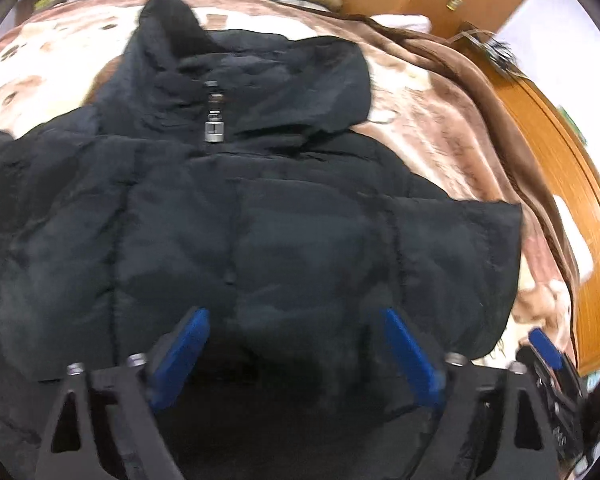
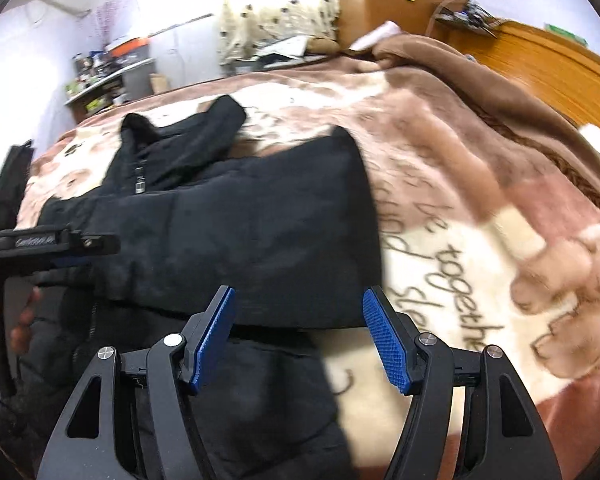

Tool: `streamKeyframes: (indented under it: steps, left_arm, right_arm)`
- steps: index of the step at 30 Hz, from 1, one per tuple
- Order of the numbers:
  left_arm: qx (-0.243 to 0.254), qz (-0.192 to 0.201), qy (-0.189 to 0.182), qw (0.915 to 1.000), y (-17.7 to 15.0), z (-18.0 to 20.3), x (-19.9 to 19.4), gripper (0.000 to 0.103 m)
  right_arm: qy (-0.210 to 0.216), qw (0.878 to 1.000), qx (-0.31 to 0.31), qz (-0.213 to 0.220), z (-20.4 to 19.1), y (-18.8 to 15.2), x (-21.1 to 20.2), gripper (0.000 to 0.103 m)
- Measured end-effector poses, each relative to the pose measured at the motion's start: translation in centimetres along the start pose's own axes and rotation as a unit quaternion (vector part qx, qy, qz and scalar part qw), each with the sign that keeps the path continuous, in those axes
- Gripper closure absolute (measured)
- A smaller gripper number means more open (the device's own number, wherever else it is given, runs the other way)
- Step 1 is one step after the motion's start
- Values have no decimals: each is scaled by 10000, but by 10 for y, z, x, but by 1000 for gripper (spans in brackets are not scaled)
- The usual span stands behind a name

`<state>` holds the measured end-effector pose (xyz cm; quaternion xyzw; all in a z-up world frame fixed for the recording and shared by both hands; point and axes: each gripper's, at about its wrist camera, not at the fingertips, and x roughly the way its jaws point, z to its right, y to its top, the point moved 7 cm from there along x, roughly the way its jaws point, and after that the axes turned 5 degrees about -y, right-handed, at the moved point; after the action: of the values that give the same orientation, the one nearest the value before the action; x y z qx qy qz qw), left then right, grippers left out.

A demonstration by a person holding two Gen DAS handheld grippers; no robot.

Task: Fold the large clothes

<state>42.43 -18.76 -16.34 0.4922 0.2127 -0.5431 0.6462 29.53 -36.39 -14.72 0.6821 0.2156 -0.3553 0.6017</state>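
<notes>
Jacket [image 1: 260, 220] lies on the bed [image 2: 480, 208], one sleeve folded across it. Both grippers, left [image 1: 296, 344] and right [image 2: 298, 332], hover fingers wide, empty. Next probably the other sleeve.

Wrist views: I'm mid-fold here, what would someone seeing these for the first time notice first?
The big black puffer jacket fills the middle of both views, spread on a brown and cream blanket printed with bears and lettering, its silver zipper pull at the collar. One sleeve lies folded across the chest. Both the left gripper and the right gripper hang open over the jacket's lower part, holding nothing.
</notes>
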Motion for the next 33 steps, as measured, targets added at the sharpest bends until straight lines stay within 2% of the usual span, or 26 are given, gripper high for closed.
streamKeyframes:
  steps: [2,3,4,7,16,21,23,26,30,33]
  left_arm:
    - [129,-47,317,9994,-1,2,4,60]
    - [137,-62,347,9993,-1,3,5,69]
    - [130,-63,320,9994,0,3,4,85]
    - [255,73,226,9994,1,8,-7,96]
    - [174,1053,-96,9942,35,7,-84,98]
    - [118,1561,47,9877,52,-9,-126,99]
    - [30,1625,43,9867,53,-19,-133,99]
    - [-86,1680,237,9855,48,-45,-139,99]
    - [-363,1436,381,9882,36,-78,-128,99]
    - [-388,1268,568,9895,26,-94,-113,99]
  right_arm:
    - [-16,9999,165,-19,6,-1,4,37]
    - [0,9995,294,-61,9,-2,7,37]
    - [12,9992,393,-67,11,-4,6,37]
    - [108,9982,588,-86,12,-4,6,37]
    - [42,9984,546,164,7,13,-9,37]
    - [89,9991,376,198,-8,23,-5,37]
    - [114,9992,348,163,-15,26,-1,37]
    - [212,9993,255,156,-27,34,6,37]
    - [242,9996,-20,153,-47,42,17,37]
    - [241,9996,-155,87,-59,44,28,37]
